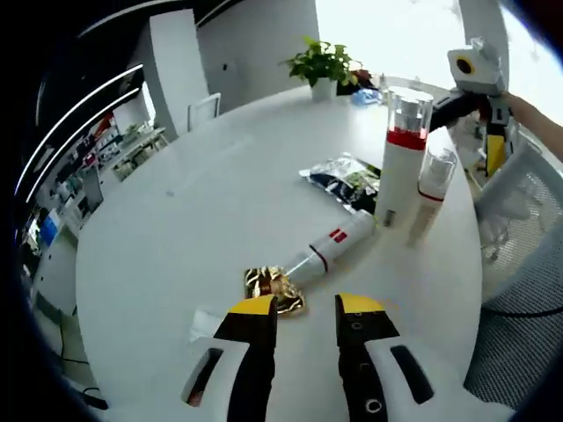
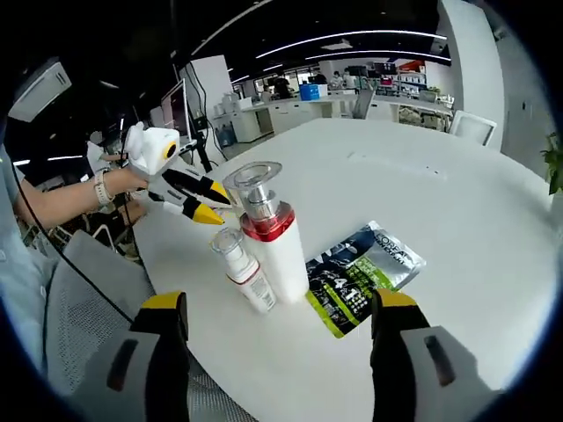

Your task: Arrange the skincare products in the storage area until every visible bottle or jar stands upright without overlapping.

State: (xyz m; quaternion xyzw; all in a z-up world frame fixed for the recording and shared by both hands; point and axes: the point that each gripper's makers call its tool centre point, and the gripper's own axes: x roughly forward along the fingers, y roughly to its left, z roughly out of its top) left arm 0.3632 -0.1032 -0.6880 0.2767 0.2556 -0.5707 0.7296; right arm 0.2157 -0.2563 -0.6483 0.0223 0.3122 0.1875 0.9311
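A white tube (image 1: 332,244) with a red label lies flat on the round white table (image 1: 176,229), just ahead of my left gripper (image 1: 306,308), which is open and holds nothing. A tall white bottle (image 1: 401,163) with a red band and clear cap stands upright, with a smaller clear-capped bottle (image 1: 430,195) close beside it. In the right gripper view the tall bottle (image 2: 274,239) and the small bottle (image 2: 245,271) stand ahead of my right gripper (image 2: 281,303), which is wide open. The left gripper (image 2: 215,204) shows behind them, and the right gripper (image 1: 482,123) shows beyond the bottles.
A crumpled gold foil piece (image 1: 274,288) lies by the tube's cap. Dark sachets (image 1: 341,176) (image 2: 362,274) lie flat near the tall bottle. A potted plant (image 1: 325,63) stands at the far edge. Mesh chairs (image 1: 528,264) (image 2: 88,299) line the table edge.
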